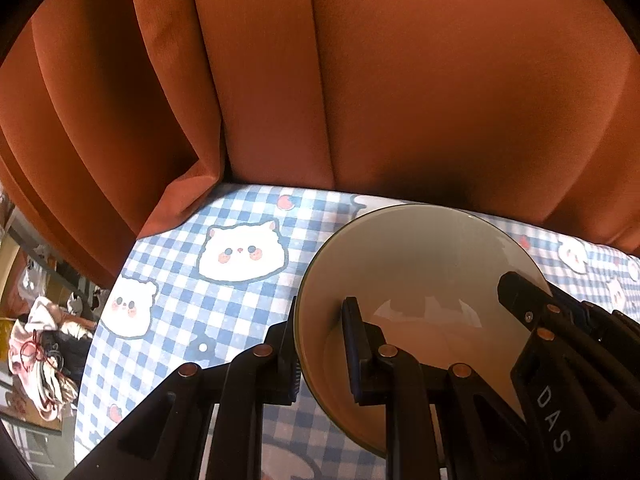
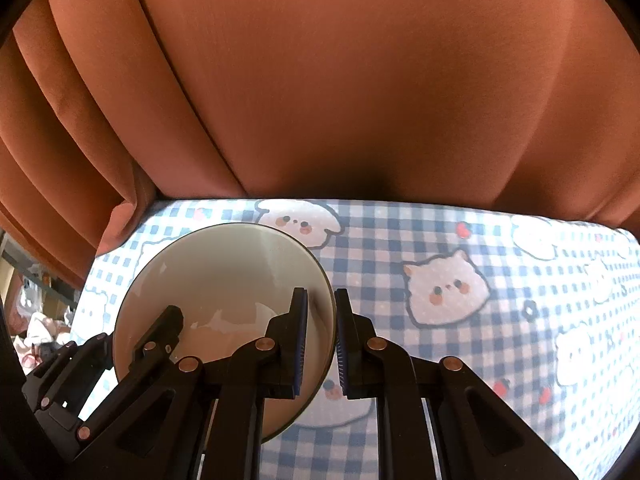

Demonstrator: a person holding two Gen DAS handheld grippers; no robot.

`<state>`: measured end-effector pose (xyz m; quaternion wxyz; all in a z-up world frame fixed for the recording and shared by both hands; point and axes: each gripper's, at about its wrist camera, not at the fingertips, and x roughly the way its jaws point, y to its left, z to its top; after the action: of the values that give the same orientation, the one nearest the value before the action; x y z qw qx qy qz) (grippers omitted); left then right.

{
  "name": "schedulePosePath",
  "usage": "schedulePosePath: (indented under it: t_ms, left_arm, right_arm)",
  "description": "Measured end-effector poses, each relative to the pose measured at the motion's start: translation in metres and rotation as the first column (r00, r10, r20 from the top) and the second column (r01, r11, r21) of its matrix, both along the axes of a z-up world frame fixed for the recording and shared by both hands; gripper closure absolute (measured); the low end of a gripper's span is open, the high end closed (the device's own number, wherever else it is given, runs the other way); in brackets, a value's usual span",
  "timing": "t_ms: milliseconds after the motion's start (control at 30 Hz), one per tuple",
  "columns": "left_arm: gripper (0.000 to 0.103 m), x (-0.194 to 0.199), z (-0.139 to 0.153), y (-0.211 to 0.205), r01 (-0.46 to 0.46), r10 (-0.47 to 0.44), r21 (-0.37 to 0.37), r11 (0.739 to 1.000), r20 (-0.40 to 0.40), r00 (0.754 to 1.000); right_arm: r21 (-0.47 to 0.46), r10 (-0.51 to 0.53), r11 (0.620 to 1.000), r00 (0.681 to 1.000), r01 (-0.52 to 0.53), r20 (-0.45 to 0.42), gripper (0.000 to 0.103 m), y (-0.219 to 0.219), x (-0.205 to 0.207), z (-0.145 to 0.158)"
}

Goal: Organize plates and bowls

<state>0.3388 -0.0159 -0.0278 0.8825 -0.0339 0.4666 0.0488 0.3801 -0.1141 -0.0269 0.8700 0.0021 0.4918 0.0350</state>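
A cream bowl (image 1: 420,264) with a dark rim hangs tilted over the blue checked tablecloth (image 1: 192,320), held from two sides. My left gripper (image 1: 320,340) is shut on its left rim, one finger inside the bowl and one outside. From the right, my right gripper (image 1: 520,300) reaches over the opposite edge. In the right wrist view the same bowl (image 2: 224,272) sits at left, and my right gripper (image 2: 322,332) is shut on its right rim. The left gripper (image 2: 164,328) clamps the far side there.
An orange curtain (image 1: 360,80) hangs right behind the table's far edge. The tablecloth (image 2: 460,280) with cartoon animal faces stretches to the right. Beyond the table's left edge, clutter (image 1: 40,340) lies lower down.
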Motion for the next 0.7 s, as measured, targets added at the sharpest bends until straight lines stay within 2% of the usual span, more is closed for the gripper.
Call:
schedulePosePath:
  t_ms: [400, 700]
  left_arm:
    - [0.088, -0.043, 0.034, 0.004, 0.079, -0.078, -0.022, 0.997, 0.054, 0.996]
    - [0.088, -0.080, 0.053, -0.001, 0.162, -0.159, -0.026, 0.986, 0.089, 0.983]
  right_arm:
    - [-0.032, -0.079, 0.996, 0.995, 0.081, 0.054, 0.087, 0.003, -0.054, 0.045]
    - [-0.047, -0.146, 0.987, 0.985, 0.151, 0.096, 0.087, 0.001, -0.102, 0.072]
